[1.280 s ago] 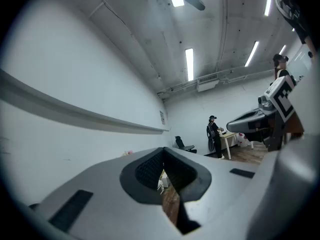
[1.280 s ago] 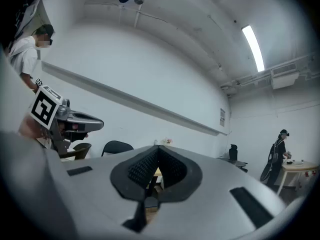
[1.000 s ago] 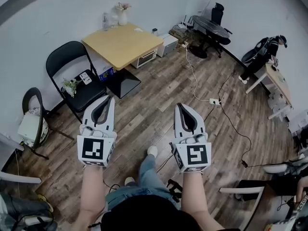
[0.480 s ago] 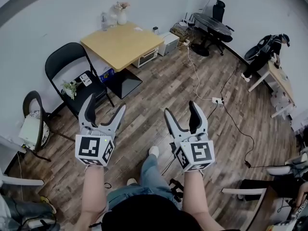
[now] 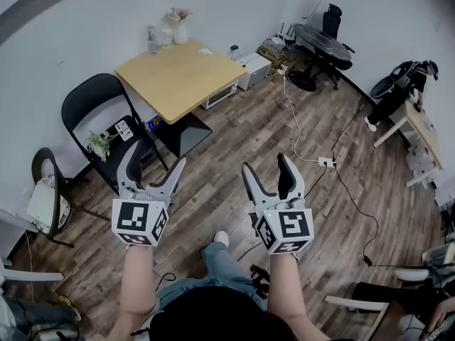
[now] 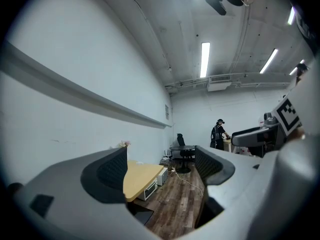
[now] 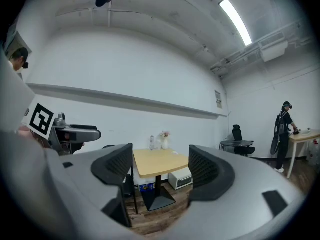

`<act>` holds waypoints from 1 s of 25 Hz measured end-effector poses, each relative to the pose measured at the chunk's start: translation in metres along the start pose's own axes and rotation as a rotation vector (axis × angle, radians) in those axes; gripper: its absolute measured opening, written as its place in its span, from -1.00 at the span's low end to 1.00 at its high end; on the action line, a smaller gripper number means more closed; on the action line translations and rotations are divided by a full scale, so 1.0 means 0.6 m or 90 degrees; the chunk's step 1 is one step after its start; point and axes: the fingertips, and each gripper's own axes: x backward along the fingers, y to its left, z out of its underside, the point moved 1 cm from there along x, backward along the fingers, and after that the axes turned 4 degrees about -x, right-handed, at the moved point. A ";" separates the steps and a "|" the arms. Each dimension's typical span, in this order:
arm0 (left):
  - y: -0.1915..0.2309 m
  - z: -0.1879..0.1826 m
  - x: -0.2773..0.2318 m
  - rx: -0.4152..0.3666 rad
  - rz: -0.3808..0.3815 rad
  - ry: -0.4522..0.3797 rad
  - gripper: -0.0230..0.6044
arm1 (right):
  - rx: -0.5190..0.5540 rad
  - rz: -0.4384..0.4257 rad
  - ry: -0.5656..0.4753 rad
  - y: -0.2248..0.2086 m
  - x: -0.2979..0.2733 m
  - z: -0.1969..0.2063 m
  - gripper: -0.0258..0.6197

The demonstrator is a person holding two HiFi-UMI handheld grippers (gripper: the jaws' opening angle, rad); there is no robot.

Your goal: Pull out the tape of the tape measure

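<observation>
Left gripper (image 5: pixel 153 163): jaws spread wide, nothing between the ribbed dark pads; through the gap only floor and the distant table show. Right gripper (image 5: pixel 266 168): likewise wide open and empty. Both are held out side by side at waist height over the wood-plank floor (image 5: pixel 234 137), well apart from any furniture.

Step in hand, as judged: pre-approach; the task proper is not begun. The tape measure cannot be made out in any view. It may sit among the small items too far off to identify.

Next move calls for: locating the tape measure, closing the distance, then one gripper to pin the case and the other to pinch the tape's end hook.

Surroundings: gripper shells are smooth grey-white plastic, each with a marker cube at the rear. The table (image 5: pixel 178 80) has a flat, matt, pale wood top; a vase (image 5: pixel 180 28) stands at its far corner, by the wall. A black folding chair (image 5: pixel 96 98) stands near the table's left edge.
</observation>
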 end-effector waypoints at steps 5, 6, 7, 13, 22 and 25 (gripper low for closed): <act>0.000 0.004 -0.115 -0.002 -0.011 -0.002 0.39 | 0.010 -0.008 0.014 -0.082 -0.094 -0.010 0.15; -0.001 0.007 -0.139 -0.002 -0.014 0.000 0.39 | 0.009 -0.011 0.017 -0.101 -0.113 -0.011 0.15; -0.002 0.010 -0.164 -0.001 -0.019 0.002 0.39 | 0.008 -0.015 0.019 -0.120 -0.132 -0.013 0.15; -0.013 0.009 -0.292 0.014 -0.046 -0.002 0.38 | 0.017 -0.052 0.026 -0.216 -0.227 -0.039 0.15; -0.001 0.041 -0.383 0.007 -0.065 0.027 0.38 | 0.010 -0.071 0.034 -0.272 -0.307 -0.022 0.15; 0.009 0.051 -0.410 0.002 -0.066 0.031 0.38 | 0.002 -0.063 0.034 -0.290 -0.333 -0.013 0.14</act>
